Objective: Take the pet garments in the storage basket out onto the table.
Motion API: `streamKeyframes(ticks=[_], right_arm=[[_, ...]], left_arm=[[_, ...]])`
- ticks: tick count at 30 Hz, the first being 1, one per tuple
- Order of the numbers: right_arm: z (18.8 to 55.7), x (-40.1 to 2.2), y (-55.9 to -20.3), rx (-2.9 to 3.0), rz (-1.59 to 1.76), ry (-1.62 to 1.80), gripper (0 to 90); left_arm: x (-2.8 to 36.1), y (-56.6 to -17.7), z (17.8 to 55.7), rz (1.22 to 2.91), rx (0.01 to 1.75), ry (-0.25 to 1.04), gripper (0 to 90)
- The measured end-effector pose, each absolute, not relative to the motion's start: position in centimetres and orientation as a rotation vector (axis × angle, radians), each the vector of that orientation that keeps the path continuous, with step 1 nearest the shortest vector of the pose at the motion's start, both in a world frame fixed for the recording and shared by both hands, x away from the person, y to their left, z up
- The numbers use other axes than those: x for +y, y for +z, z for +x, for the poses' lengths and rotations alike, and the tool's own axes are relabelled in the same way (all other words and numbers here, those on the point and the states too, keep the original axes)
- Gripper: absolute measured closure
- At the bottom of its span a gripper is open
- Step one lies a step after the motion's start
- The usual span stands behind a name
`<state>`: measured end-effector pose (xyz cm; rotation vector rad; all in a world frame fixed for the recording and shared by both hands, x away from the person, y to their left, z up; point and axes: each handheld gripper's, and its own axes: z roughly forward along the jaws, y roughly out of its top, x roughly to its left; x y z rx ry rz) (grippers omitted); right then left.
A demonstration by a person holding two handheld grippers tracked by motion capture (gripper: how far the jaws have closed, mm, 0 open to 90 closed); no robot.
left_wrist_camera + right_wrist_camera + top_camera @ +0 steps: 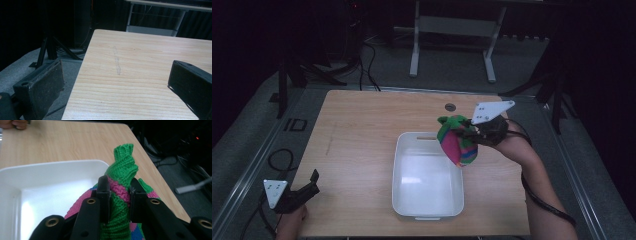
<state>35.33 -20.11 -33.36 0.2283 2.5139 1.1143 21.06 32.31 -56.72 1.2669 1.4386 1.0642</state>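
Tongs number two, one pair in each of the person's hands, and between them sit one white tub and one knitted cloth on one wooden worktop (362, 125).

The right tongs (464, 131) are clamped on the knitted cloth (457, 140), holding it in the air above the tub's corner at about 1 o'clock of the tub. In the right gripper view the two black jaws pinch a twisted neck of the cloth (120, 192) between them, with a green tuft standing up past the tips and the rest bunched below.

The cloth is a chunky knit in bands of bright green and pink, with a patch of blue low down, and in the high view a little orange or yellow shows near its bottom edge. It hangs as a rounded bundle, its lower end just over the tub's rim; whether it touches the rim cannot be told.

The white tub (399, 165) is a shallow rectangular bin with rounded corners, sitting right of the worktop's middle.

The left tongs (312, 184) rest low at about 8 o'clock of the worktop, near its front left corner, well apart from the tub. Their jaws stand wide apart with only bare wood and a faint scratch (117, 65) between them.
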Motion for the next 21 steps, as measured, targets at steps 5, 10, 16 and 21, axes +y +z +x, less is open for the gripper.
streamKeyframes(ticks=[5,10,16,21], right_arm=[[35.6,-22.7,-33.4,2.491,0.297,1.095,74.9],[35.6,-25.4,-33.6,2.463,0.378,1.085,74.9],[35.7,-27.9,-34.1,2.432,0.460,1.041,74.8],[35.6,-29.8,-34.7,2.413,0.520,1.025,74.7]], left_arm=[[32.3,-56.7,21.1,1.265,1.438,1.064,0.9],[32.3,-56.7,21.1,1.267,1.439,1.067,0.9],[32.2,-56.7,21.1,1.266,1.441,1.069,0.9],[32.2,-56.7,21.1,1.266,1.442,1.068,0.9]])
